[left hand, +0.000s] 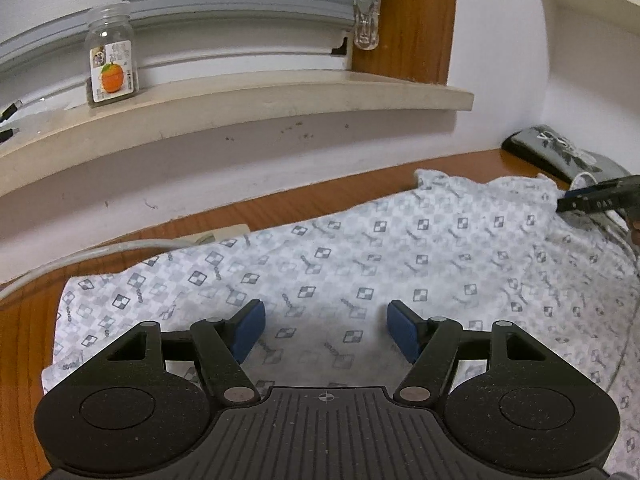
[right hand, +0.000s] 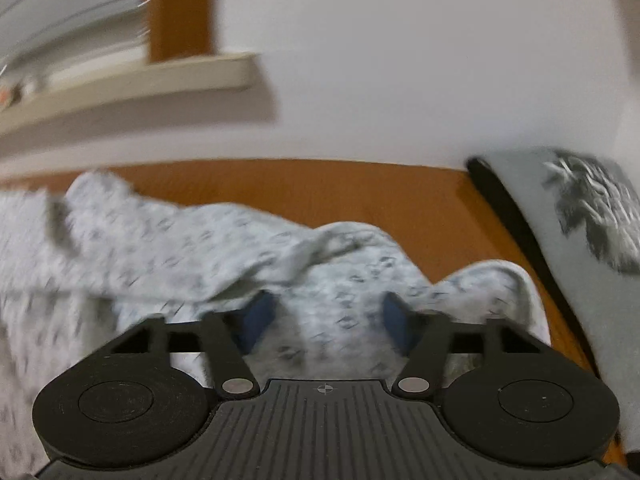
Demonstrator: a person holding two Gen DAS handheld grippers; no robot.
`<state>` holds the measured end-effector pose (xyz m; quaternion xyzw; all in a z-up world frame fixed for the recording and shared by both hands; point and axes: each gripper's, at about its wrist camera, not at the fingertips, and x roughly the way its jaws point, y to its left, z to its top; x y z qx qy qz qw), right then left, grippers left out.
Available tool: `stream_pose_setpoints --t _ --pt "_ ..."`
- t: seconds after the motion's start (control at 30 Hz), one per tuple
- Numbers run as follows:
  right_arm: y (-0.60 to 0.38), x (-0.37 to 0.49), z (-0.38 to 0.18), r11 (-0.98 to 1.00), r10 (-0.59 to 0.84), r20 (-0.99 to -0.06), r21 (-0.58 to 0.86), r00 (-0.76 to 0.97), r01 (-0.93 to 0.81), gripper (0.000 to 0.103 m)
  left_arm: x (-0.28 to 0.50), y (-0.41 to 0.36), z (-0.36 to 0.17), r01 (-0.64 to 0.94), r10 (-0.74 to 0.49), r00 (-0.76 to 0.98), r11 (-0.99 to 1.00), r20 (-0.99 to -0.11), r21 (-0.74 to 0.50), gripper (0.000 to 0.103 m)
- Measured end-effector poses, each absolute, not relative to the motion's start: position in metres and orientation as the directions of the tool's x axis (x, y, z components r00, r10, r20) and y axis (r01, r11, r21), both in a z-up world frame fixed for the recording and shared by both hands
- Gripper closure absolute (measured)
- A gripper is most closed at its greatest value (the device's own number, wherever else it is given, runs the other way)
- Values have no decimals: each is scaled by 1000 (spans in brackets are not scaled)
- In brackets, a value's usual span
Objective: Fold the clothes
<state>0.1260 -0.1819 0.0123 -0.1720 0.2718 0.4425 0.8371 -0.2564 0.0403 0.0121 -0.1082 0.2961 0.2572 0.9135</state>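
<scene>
Left wrist view, left to right: glass jar (left hand: pixel 111 65) with an orange on its label, upright on the pale windowsill (left hand: pixel 248 98); white cable (left hand: pixel 100 250) and the corner of a power strip along the wall, partly tucked under the cloth's far edge; white garment (left hand: pixel 360 264) printed with grey checks and small dark checkered squares, spread nearly flat across the orange-brown wooden surface (left hand: pixel 24 332), near-left corner lying square, fabric rising into soft wrinkles toward the far right. Left gripper (left hand: pixel 326 330) low over the near edge of the garment, jaws spread wide, blue pads (left hand: pixel 402 330) clear of the cloth, nothing pinched. Right gripper (left hand: pixel 592 200) at the far right edge, tip at the garment's raised far corner; grey printed pad (left hand: pixel 560 148) just behind it against the wall.

Right wrist view, blurred, left to right: windowsill and brown window frame (right hand: pixel 180 8); garment bunched into thick folds and ridges on the surface, one hump lifted directly between the blue pads of the right gripper. Jaws partly spread, cloth lying between them; contact of pads with fabric not determinable through the blur. Grey pad with dark print at far right, beside the cloth's rounded edge.
</scene>
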Motion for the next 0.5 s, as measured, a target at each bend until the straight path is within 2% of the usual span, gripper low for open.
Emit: stream_pose_setpoints --t 0.03,0.07,0.1,0.23,0.5 --pt "-184 129 11 572 632 -595 -76 498 -817 83 -257 41 12 -536 407 693 843 -595 -49 32" --pt "-187 134 9 603 602 -584 -114 544 -790 92 -258 42 12 -537 405 694 842 -595 -53 32" --pt "-190 138 7 630 575 -573 -145 584 -763 95 -259 42 12 -536 403 695 842 -595 -56 32" --pt "-201 163 8 675 566 -582 -80 584 -733 96 -260 42 12 -533 406 696 845 -592 -47 32" --pt "-197 177 9 703 535 -586 -92 609 -706 96 -260 48 11 -533 404 687 845 -604 -42 30"
